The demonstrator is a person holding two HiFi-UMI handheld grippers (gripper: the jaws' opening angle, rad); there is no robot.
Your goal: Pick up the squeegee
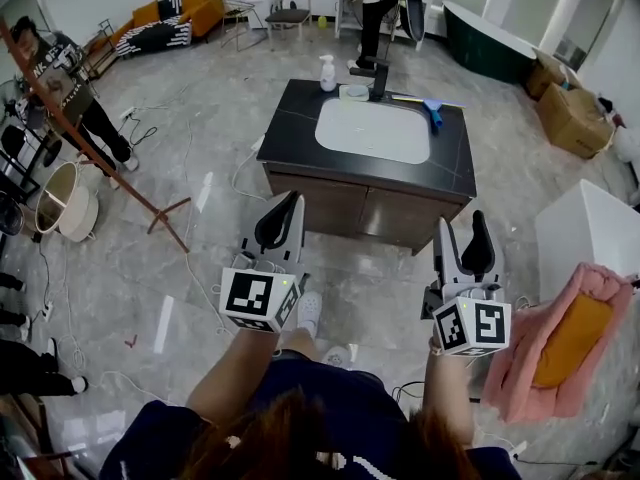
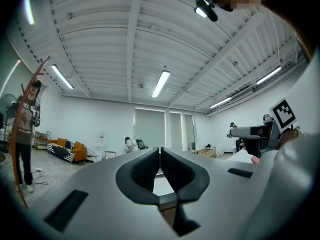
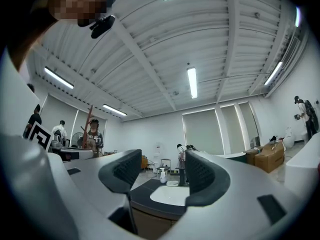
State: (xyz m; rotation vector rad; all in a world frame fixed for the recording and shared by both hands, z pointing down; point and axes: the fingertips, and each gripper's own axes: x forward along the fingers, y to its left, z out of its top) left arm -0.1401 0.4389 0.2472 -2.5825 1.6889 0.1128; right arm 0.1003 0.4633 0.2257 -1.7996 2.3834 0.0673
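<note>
While left claw (image 1: 286,208) sits pinched together, right claw (image 1: 462,232) wide, squeegee (image 1: 433,112) beside sink basin (image 1: 372,131).

The left tongs (image 1: 290,203) and right tongs (image 1: 462,220) are pale grey with black ribbed pads (image 1: 274,226), each bearing a black-and-white marker cube (image 1: 260,300); navy short-sleeved top (image 1: 300,398)

A dark counter (image 1: 290,118), upper centre, carries a bottle (image 1: 327,72), a dish (image 1: 354,92) and a squeegee (image 1: 433,112) along its back edge.

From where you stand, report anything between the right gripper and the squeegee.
Nothing visible blocks it: only floor and the basin lie between the open right gripper and the squeegee at the back of the countertop.
</note>
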